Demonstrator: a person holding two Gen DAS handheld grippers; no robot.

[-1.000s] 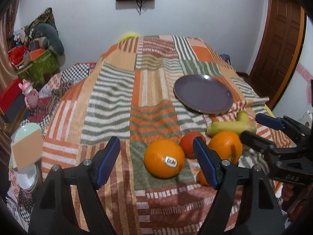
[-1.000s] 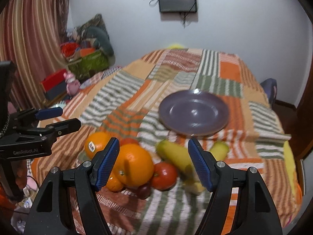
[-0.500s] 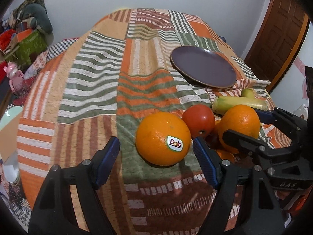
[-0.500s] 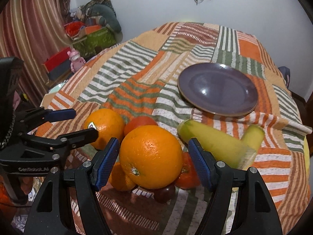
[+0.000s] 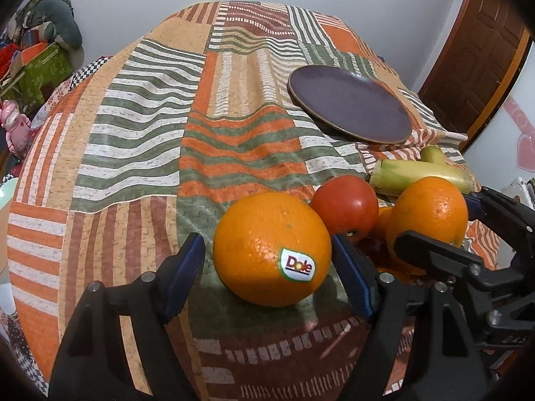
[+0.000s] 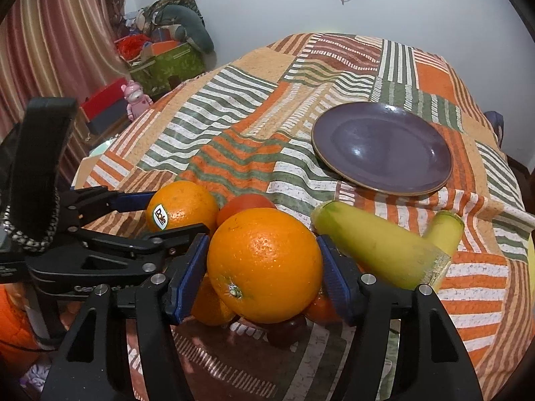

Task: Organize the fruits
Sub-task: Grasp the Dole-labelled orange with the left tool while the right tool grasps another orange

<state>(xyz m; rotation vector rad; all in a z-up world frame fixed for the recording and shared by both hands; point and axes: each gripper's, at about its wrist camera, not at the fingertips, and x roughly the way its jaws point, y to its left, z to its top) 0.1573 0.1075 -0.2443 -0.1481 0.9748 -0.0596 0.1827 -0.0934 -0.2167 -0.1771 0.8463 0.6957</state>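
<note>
A pile of fruit lies at the near edge of a striped patchwork tablecloth. My left gripper [image 5: 267,267] is open, its jaws on either side of an orange with a Dole sticker [image 5: 271,247]; the right pad touches it, the left stands apart. My right gripper [image 6: 264,267] has closed in around a second large orange [image 6: 264,264], its pads against both sides. A red tomato [image 5: 346,205] sits between the oranges. Two yellow-green bananas [image 6: 378,254] lie to the right. An empty purple plate [image 6: 381,147] sits further back.
Smaller oranges [image 6: 210,304] and a dark round fruit [image 6: 284,332] lie under the big orange. The left gripper shows in the right wrist view [image 6: 133,220]. Boxes, a pink toy [image 6: 133,98] and clutter stand on the floor to the left.
Both grippers have moved forward and down onto the fruit pile. Each now brackets an orange, and the right gripper's jaws have narrowed onto its orange.
</note>
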